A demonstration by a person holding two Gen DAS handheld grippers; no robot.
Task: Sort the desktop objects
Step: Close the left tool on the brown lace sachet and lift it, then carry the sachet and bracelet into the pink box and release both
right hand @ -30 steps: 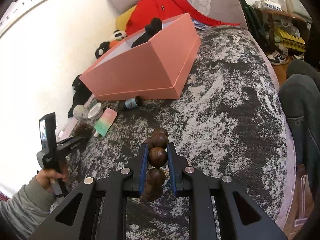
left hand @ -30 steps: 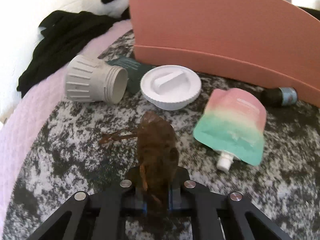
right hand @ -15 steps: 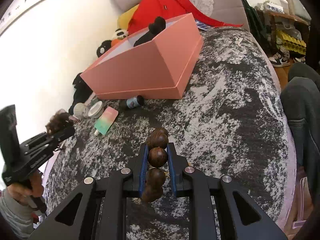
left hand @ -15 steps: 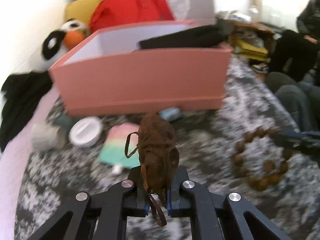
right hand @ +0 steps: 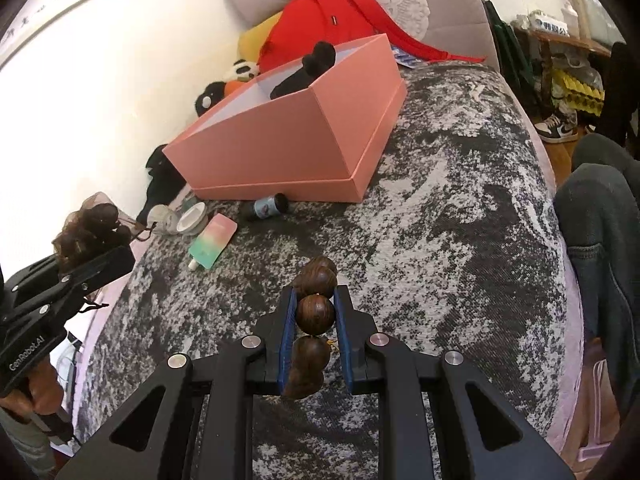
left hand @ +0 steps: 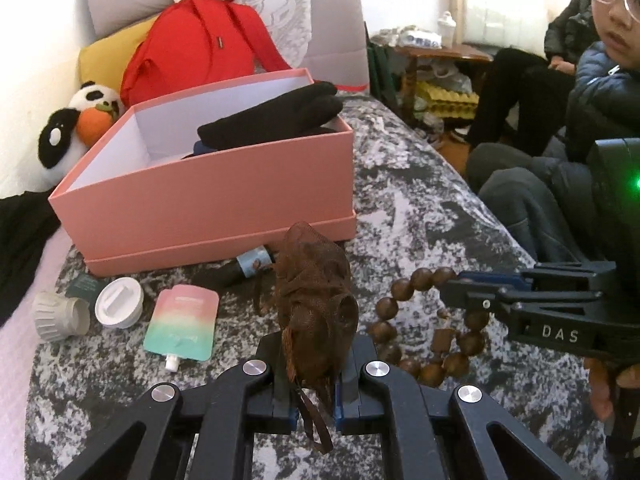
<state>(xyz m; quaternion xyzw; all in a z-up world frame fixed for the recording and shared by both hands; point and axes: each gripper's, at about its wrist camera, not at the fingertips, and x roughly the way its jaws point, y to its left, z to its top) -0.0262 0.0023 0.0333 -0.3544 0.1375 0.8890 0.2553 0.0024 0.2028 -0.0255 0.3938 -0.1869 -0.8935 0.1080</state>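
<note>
My left gripper [left hand: 314, 354] is shut on a brown mesh drawstring pouch [left hand: 316, 300] and holds it above the mottled grey cloth; it also shows in the right wrist view [right hand: 86, 232]. My right gripper [right hand: 314, 312] is shut on a string of brown wooden beads [right hand: 314, 312], which hangs in a loop in the left wrist view [left hand: 424, 320]. An open pink box [left hand: 208, 188] with black cloth inside [left hand: 272, 120] stands behind. On the cloth lie a pastel spout pouch [left hand: 182, 322], a white lid [left hand: 119, 306], a ribbed white jar [left hand: 60, 316] and a small dark bottle [left hand: 240, 268].
A red backpack [left hand: 200, 44], a yellow cushion and a panda plush [left hand: 76, 120] sit behind the box. A black garment [left hand: 20, 240] lies at the left. A seated person [left hand: 592, 120] is at the right edge of the bed. The grey cloth [right hand: 460, 220] stretches to the right of the box.
My left gripper has risen and tipped up with the pouch, from close over the lid and jar to a wide view over the box. The right gripper with the beads has hardly moved.
</note>
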